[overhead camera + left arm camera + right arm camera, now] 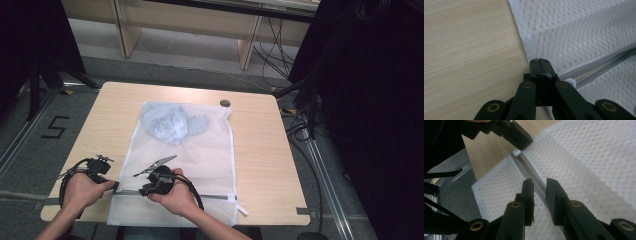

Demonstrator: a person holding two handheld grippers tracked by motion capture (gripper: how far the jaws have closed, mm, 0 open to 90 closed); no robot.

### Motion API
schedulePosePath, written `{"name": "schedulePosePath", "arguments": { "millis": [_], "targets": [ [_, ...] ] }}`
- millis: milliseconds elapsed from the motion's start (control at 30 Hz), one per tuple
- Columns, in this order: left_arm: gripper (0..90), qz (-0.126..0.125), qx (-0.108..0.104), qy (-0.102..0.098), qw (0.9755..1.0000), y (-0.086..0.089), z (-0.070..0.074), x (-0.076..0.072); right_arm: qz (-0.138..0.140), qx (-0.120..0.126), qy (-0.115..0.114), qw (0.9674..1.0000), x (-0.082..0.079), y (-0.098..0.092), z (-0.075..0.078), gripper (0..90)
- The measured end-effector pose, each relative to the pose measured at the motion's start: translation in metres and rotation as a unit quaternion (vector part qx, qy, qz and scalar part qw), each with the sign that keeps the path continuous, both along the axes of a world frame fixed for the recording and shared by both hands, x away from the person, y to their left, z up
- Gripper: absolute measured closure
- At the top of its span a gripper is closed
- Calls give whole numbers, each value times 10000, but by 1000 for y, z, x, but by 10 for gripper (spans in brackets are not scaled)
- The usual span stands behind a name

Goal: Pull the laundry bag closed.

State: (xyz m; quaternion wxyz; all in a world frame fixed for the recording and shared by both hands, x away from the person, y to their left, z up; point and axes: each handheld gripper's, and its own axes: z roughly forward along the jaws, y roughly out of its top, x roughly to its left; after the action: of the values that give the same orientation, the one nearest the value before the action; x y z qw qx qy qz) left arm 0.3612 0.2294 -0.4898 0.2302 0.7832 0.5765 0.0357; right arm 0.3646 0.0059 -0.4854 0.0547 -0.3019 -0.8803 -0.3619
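White mesh laundry bag [185, 165] lies flat on my pale wooden tabletop [260, 150] in the high view, with a crumpled light-blue garment [172, 122] inside its far end and a grey zipper [210, 196] running across its near end; a small dark round disc [225, 103] sits just beyond the bag's far corner. My left gripper [116, 185] rests at the bag's near left edge, and my right gripper [141, 191] sits just beside it over the zipper line. From the left gripper view, the jaws are pressed together, pinching the bag's edge right where the zipper [599, 68] ends, beside a small white stopper [569, 82]. From the right gripper view, my jaws stand partly apart and straddle the zipper [534, 180] without pressing it, while the left gripper [519, 138] clamps the corner farther off by the white stopper [516, 152].
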Motion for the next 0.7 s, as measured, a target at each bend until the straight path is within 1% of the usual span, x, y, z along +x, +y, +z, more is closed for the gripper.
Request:
{"name": "schedulePosePath", "arguments": {
  "millis": [133,200,267,300,333,400,433,467,533,567,600,633,667,700],
  "targets": [
    [898,2,18,16,10000,0,0,0,22,-6,17,10000,1,6,0,769],
    [898,9,16,48,10000,0,0,1,73,8,-16,10000,4,11,0,766],
    [898,-18,25,58,10000,1,0,1,39,-4,-12,10000,4,14,1,764],
    [898,-17,23,80,10000,1,0,1,86,-13,-70,9999,6,16,0,760],
    [898,-30,12,84,10000,2,0,1,48,-29,-13,10000,6,20,1,758],
    [898,-39,10,94,9999,3,0,1,119,-31,-56,9999,8,24,1,758],
    [898,-36,3,93,9999,3,-1,2,122,-46,-19,9999,8,27,1,758],
    [898,-18,-20,90,10000,3,-1,2,172,-47,-80,9998,8,29,1,758],
    [898,7,-38,85,10000,3,-1,2,197,-39,-8,9998,8,36,2,757],
    [898,-6,-36,79,10000,3,-1,2,237,-54,-22,9997,8,38,2,756],
    [898,-5,-43,81,10000,3,-1,2,286,-17,-20,9996,9,41,2,756],
    [897,-11,-46,85,10000,3,-1,2,272,-61,19,9996,9,43,2,755],
    [897,-13,-47,82,10000,3,-1,2,279,-84,-31,9996,10,46,2,754],
    [898,6,-50,87,9999,2,-1,2,294,-119,-1,9995,9,48,2,754]
  ]
}}
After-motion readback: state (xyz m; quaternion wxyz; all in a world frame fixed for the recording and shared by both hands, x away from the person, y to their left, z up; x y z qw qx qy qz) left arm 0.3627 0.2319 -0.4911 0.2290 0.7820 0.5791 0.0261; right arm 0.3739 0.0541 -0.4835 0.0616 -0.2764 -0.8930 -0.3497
